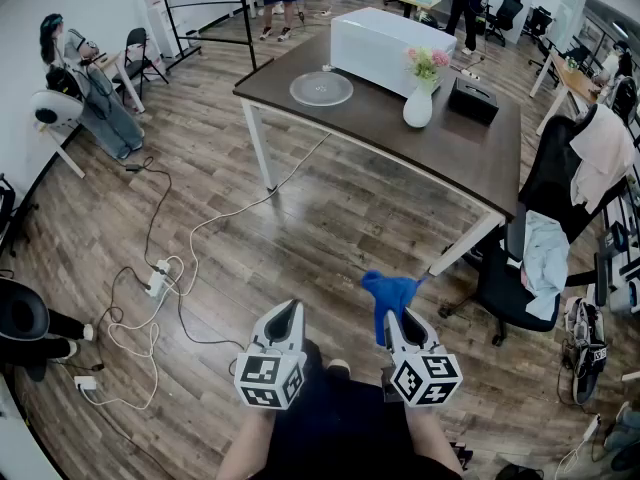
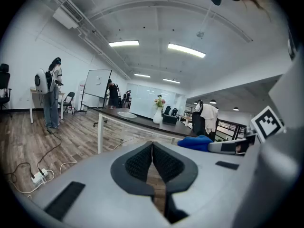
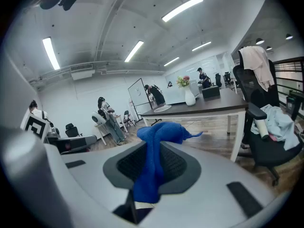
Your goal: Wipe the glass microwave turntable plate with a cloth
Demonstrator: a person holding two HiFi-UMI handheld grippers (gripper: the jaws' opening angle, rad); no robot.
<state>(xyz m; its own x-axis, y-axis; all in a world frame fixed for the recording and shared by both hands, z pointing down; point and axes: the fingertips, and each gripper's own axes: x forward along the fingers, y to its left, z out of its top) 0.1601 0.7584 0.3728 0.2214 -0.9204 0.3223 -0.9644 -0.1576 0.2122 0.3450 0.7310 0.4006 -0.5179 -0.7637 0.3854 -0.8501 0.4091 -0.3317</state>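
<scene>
Tripping risk: loose cables [image 1: 150,268] sprawl over the wood floor at left and could catch a foot on the approach.
Left gripper [image 2: 152,148]: jaws together, nothing between them.
Glass plate [image 1: 321,89]: near the table corner, well apart from both grippers; hard wiping might slide it off.
Right gripper [image 3: 152,151]: clamped on the bunched blue cloth [image 3: 159,134], which could slip.
Table [image 1: 440,158]: dark, smooth.
Room: open office, with a chair [image 1: 520,278] at right.

The left gripper [image 1: 289,308] and right gripper [image 1: 396,320] have pale grey, tapering shells with small dark rectangular insets [image 2: 65,199]. Each carries a cube [image 1: 270,380] of black-and-white square markers. Their pads [image 2: 140,163] are dark and finely textured. The person wears dark clothes [image 1: 340,418].
</scene>
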